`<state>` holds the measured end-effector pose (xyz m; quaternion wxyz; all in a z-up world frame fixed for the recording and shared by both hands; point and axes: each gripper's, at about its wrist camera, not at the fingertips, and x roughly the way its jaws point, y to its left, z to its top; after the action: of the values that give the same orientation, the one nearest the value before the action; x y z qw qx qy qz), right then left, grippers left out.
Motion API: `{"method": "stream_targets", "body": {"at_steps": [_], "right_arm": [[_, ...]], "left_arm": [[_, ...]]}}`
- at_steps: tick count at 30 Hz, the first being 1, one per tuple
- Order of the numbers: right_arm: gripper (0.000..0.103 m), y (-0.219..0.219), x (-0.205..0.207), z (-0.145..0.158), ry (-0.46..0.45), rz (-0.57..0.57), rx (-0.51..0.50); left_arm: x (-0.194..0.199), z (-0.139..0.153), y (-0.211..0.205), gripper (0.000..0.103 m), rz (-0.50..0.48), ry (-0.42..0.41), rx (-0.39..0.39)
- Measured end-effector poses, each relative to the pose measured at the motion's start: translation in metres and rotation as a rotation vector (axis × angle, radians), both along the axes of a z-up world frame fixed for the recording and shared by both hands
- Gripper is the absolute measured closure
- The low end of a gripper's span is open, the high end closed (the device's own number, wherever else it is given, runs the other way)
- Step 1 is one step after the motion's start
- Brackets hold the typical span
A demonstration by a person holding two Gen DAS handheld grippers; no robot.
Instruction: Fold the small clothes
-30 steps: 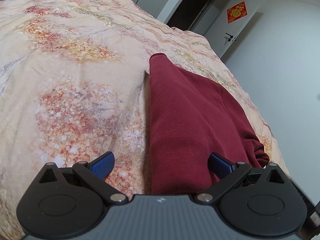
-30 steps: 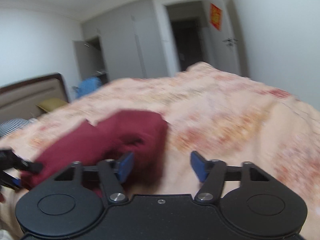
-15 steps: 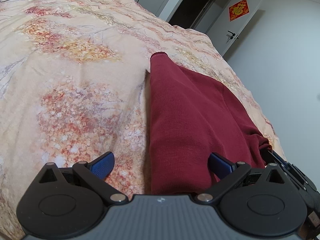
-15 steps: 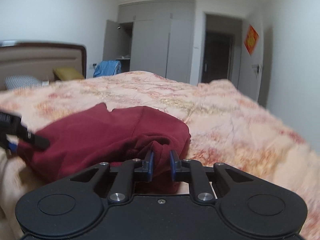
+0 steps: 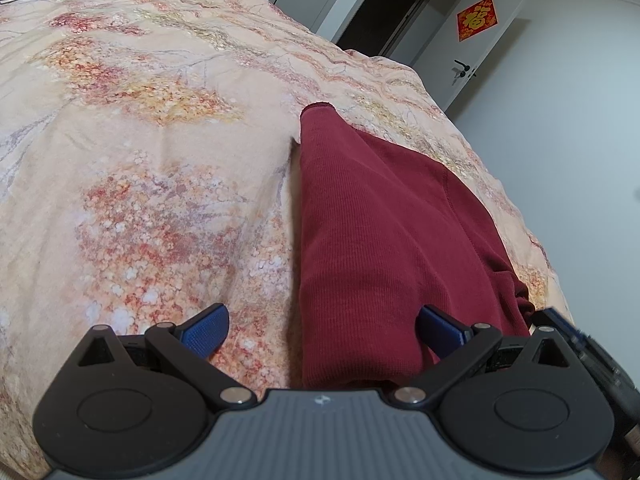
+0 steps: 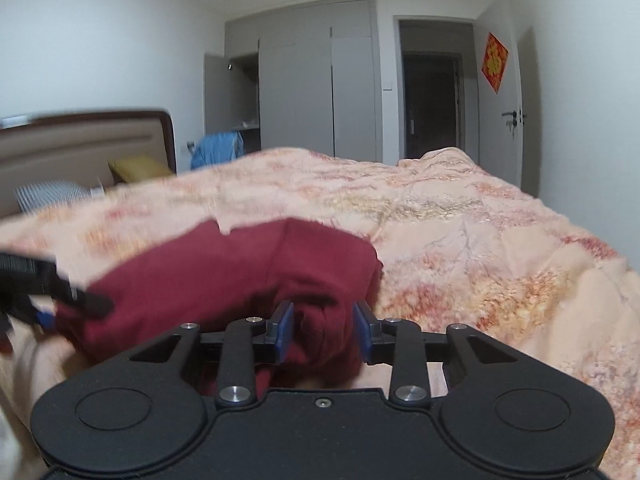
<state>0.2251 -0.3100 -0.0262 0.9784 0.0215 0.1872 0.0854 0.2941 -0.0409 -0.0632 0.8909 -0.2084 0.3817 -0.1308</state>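
One dark-red garment (image 5: 380,232) lies lengthwise, narrowing away across the bedspread (image 5: 140,140).

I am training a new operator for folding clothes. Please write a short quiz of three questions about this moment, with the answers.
1. True or false: the left claw is shut on the dark red ribbed knit garment.
2. What sits between the fingers of the right claw? A) bunched red fabric of the garment B) a yellow pillow C) nothing
3. On what surface does the garment lie?

Key: 1 false, its jaws stand wide open. 2 A. 3 the peach floral bedspread.
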Motion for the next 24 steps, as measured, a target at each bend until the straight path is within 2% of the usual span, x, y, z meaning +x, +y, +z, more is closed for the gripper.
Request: {"method": "stream_targets", "body": {"at_steps": [3, 6, 7, 9, 11, 15, 17, 19, 22, 24], "right_arm": [[0.068, -0.008, 0.014, 0.001, 0.026, 0.007, 0.07], [0.07, -0.006, 0.031, -0.005, 0.075, 0.031, 0.069], [0.08, -0.004, 0.035, -0.008, 0.094, 0.035, 0.059], [0.086, 0.002, 0.035, -0.009, 0.091, 0.046, 0.025], [0.09, 0.013, 0.025, -0.006, 0.037, 0.049, -0.079], [0.092, 0.041, -0.001, -0.007, -0.107, 0.057, -0.366], [0.092, 0.054, -0.009, -0.022, -0.151, 0.072, -0.567], [0.092, 0.065, -0.013, -0.043, -0.158, 0.102, -0.732], [0.092, 0.072, -0.024, -0.063, -0.2, 0.143, -0.896], [0.092, 0.071, -0.028, -0.066, -0.198, 0.151, -0.916]], "left_arm": [[-0.002, 0.0, 0.0, 0.0, -0.002, 0.0, -0.001], [-0.002, -0.001, 0.0, 0.0, -0.003, 0.002, -0.002], [-0.002, 0.0, 0.0, 0.0, -0.003, 0.004, -0.001], [-0.001, 0.0, 0.0, 0.0, -0.005, 0.008, 0.001], [0.0, 0.0, 0.0, 0.0, -0.006, 0.009, -0.003], [0.0, -0.001, 0.001, 0.0, -0.01, 0.009, 0.001], [0.0, -0.002, 0.001, 0.0, -0.014, 0.009, 0.001], [0.0, -0.002, 0.001, 0.0, -0.013, 0.008, -0.004], [0.0, -0.002, 0.002, 0.0, -0.017, 0.006, -0.009], [-0.001, -0.003, 0.003, 0.0, -0.018, 0.005, -0.015]]}}
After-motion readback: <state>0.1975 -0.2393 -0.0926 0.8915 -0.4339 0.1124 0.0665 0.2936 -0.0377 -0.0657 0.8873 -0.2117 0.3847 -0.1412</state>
